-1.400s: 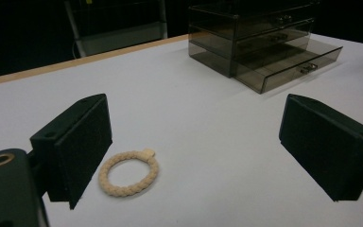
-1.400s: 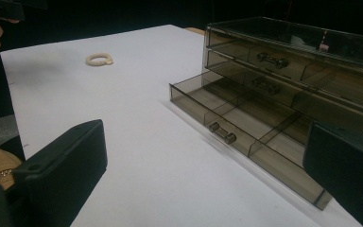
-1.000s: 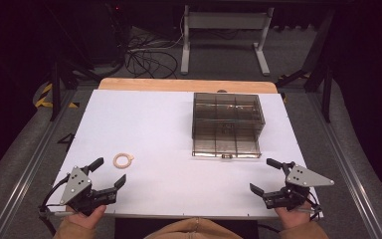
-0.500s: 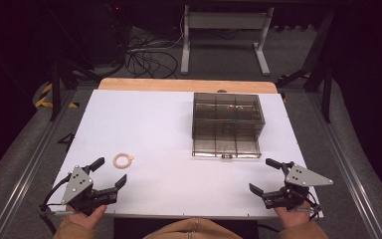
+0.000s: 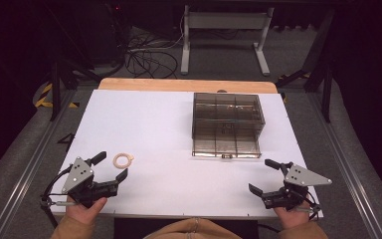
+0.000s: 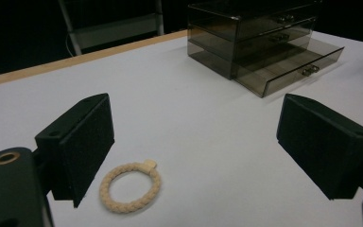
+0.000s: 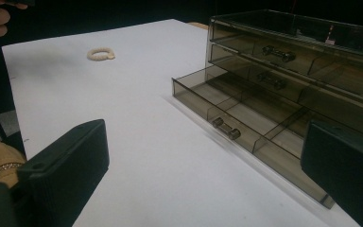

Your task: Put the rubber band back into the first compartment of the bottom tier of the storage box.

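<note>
A beige braided ring [image 5: 122, 160] lies flat on the white table [image 5: 154, 129], just ahead of my left gripper [image 5: 110, 167], which is open and holds nothing. In the left gripper view the ring [image 6: 130, 187] lies beside the left jaw. A smoky clear drawer box [image 5: 228, 124] stands right of centre, its bottom drawer [image 5: 226, 147] pulled out. My right gripper [image 5: 264, 177] is open and empty near the front right corner, short of the box. The right gripper view has the pulled-out drawer [image 7: 246, 127] with its dividers, and the ring [image 7: 100, 54] far off.
A wooden strip [image 5: 186, 85] borders the table's far edge. Metal rails [image 5: 25, 174] run along both sides. Behind the table are cables [image 5: 144, 55] and a metal frame [image 5: 224, 30] on a dark floor.
</note>
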The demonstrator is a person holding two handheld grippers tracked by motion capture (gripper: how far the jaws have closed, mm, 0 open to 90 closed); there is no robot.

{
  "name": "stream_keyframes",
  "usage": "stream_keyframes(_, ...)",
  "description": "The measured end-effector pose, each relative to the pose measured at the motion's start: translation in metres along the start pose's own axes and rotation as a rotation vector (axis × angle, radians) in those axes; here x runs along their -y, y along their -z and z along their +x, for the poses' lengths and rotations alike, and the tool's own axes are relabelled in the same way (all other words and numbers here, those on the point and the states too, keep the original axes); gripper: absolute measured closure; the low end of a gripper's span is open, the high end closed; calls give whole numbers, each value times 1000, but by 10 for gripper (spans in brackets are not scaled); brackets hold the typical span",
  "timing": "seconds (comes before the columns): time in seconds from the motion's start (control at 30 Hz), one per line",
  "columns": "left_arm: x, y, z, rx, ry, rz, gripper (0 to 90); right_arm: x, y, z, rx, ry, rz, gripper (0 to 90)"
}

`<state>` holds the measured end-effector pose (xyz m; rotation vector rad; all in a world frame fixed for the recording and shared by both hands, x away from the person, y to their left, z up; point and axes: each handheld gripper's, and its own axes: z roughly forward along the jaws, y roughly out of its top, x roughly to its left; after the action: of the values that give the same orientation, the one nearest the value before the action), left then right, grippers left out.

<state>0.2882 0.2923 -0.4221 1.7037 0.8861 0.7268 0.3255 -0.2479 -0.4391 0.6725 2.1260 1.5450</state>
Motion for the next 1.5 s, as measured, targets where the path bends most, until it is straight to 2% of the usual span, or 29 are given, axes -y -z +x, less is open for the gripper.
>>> stream_keyframes(0.13, -6, -5, 2, 14, 6, 3, 126, 0, 0, 0, 0, -2, 3, 26)
stream_keyframes(1.17, -35, -29, 16, 22, 11, 23, 128, 2, 0, 0, -4, -3, 12, 28)
stream_keyframes(1.4, -38, -36, 21, 41, 44, 29, 129, 2, 0, 0, -6, -3, 12, 28)
stream_keyframes(1.5, -40, -38, 22, 33, 39, 29, 129, 2, 0, 0, -6, -4, 12, 28)
